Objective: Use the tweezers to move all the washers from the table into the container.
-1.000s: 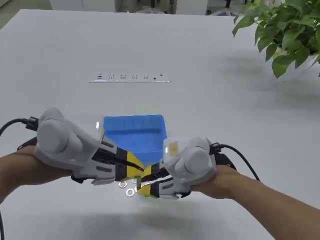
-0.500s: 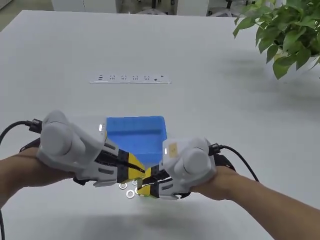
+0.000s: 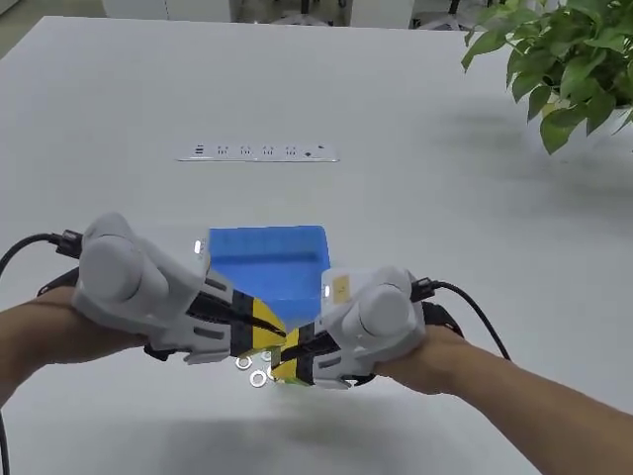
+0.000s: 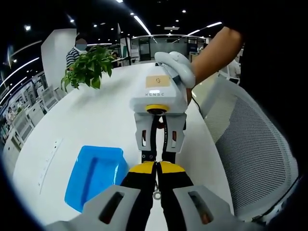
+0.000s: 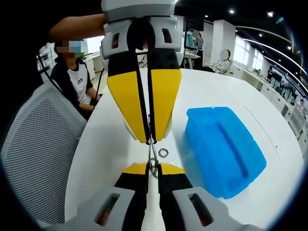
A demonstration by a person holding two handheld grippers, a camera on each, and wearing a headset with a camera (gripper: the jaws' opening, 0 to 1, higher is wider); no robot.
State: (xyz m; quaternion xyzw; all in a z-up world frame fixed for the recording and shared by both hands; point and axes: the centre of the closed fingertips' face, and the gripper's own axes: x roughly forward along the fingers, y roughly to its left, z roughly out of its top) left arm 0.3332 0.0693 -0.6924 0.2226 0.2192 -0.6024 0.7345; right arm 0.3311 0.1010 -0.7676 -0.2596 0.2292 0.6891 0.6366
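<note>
- Near edge of the white tabletop (image 3: 425, 287): the left gripper (image 4: 155, 167) and the right gripper (image 5: 152, 169) meet tip to tip, low over the surface.
- Left gripper: jaws drawn together, leaving a narrow slit. The thin steel tweezers (image 5: 151, 149) run along that slit, so the jaws appear to be clamped on them.
- Right gripper: jaws likewise close together, directly opposite the left pair. The tweezers' end reaches them, but whether they nip it cannot be told.
- Small flat metal washers (image 3: 259, 379): a loose cluster lies on the bare tabletop under and just beside the jaw tips, on the near side of the container. In the right gripper view one washer (image 5: 163, 152) sits just beside the tweezers' tip, apart from it. None can be seen in the container.
- Handling, as a judgement: the washers look light, rigid, thin and smooth. They lie flush with the tabletop and are likely to skid or flip if pushed. A hold across the ring, with one tweezer tip through the hole and one outside the rim, seems surest. The tweezers are springy and need steady, modest pressure.
- Blue rectangular plastic container (image 3: 267, 267): open-topped, just beyond the grippers and near the washers.
- White power strip (image 3: 257, 152): farther toward the far edge, well apart from the work.
- Green leafy plant (image 3: 564, 59): at the far right corner.
</note>
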